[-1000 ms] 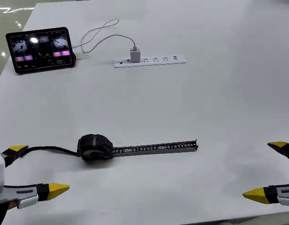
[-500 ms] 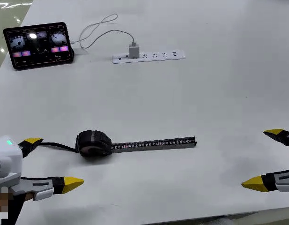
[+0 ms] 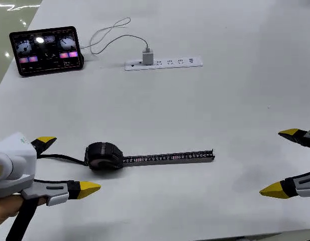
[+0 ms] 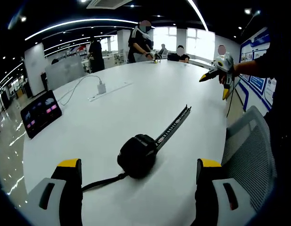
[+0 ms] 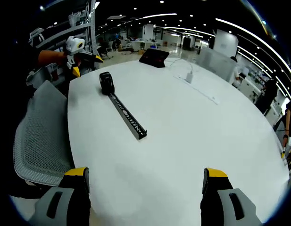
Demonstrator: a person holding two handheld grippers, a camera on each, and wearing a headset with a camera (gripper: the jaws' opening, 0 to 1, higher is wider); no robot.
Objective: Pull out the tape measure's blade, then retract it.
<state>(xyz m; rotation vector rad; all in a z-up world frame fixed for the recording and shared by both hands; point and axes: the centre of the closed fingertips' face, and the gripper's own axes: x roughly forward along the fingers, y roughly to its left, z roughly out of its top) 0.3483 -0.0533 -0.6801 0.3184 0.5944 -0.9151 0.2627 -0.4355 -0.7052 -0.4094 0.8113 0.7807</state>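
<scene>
A black tape measure [image 3: 103, 155] lies on the white table [image 3: 195, 110], its blade [image 3: 170, 157] pulled out to the right and its wrist strap [image 3: 62, 158] trailing left. In the left gripper view the case [image 4: 137, 156] sits just ahead of the jaws, blade [image 4: 173, 126] running away. My left gripper [image 3: 72, 164] stands open to the left of the case, jaws either side of the strap. My right gripper [image 3: 281, 161] is open at the right edge, well clear of the blade tip [image 5: 141, 134]. Nothing is held.
A tablet [image 3: 46, 50] stands at the far left. A white power strip [image 3: 163, 63] with a plugged charger and cable lies at the back. A grey mesh chair [image 5: 39, 136] is by the table's near edge. People stand at the far end of the table.
My left gripper has moved forward and right, toward the tape measure's case. The right gripper has stayed about where it was. The tape measure has not moved.
</scene>
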